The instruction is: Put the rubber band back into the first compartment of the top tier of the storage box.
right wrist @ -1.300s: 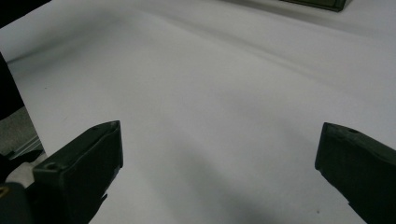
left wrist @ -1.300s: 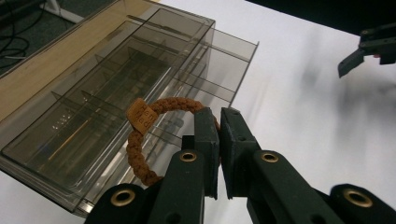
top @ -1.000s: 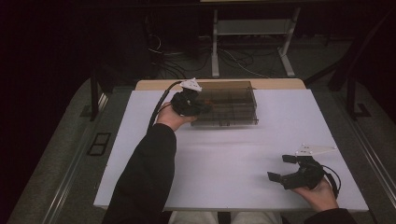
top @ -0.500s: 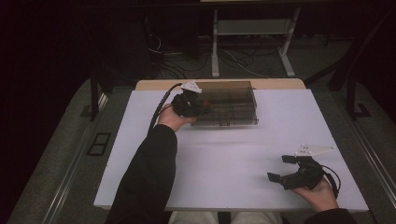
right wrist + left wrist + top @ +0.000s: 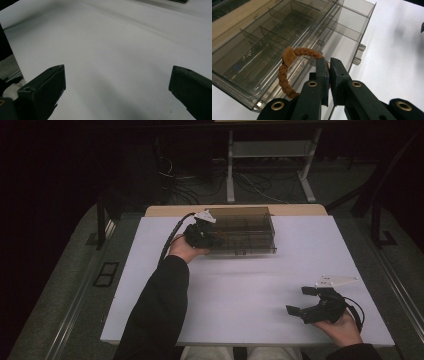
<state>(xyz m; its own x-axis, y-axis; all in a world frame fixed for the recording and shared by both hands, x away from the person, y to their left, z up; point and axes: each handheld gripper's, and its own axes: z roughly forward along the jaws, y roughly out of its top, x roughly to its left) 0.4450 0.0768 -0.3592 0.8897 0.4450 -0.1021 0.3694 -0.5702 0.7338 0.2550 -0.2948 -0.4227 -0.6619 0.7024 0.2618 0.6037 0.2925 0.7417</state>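
Holding a braided orange-brown bracelet by a thin bit of its loop, the left hand-held gripper has its jaws pinched nearly together on the cord, and most of the ring sticks out to about 9 o'clock of the jaws with a small tan tag at the top. It hangs right over the smoky clear compartment box, which sits at the 12 o'clock end of the white bench in the high view, where the left hand-held gripper is at the box's 9 o'clock corner.

What I'd worry about: the grip is on such a small bite of cord that the bracelet could swing or twist when it's let go. The dividers in that box are thin and close together, so I reckon the loop could easily land straddling a wall, half in one cell and half in the next, or catch on the front rim and slide out onto the bench. The box looks light too, so a bump from the jaws might shove it.

The right hand-held gripper is down at 5 o'clock on the bench, jaws spread wide with nothing in them, well apart from the box, so it's not there to steady it.
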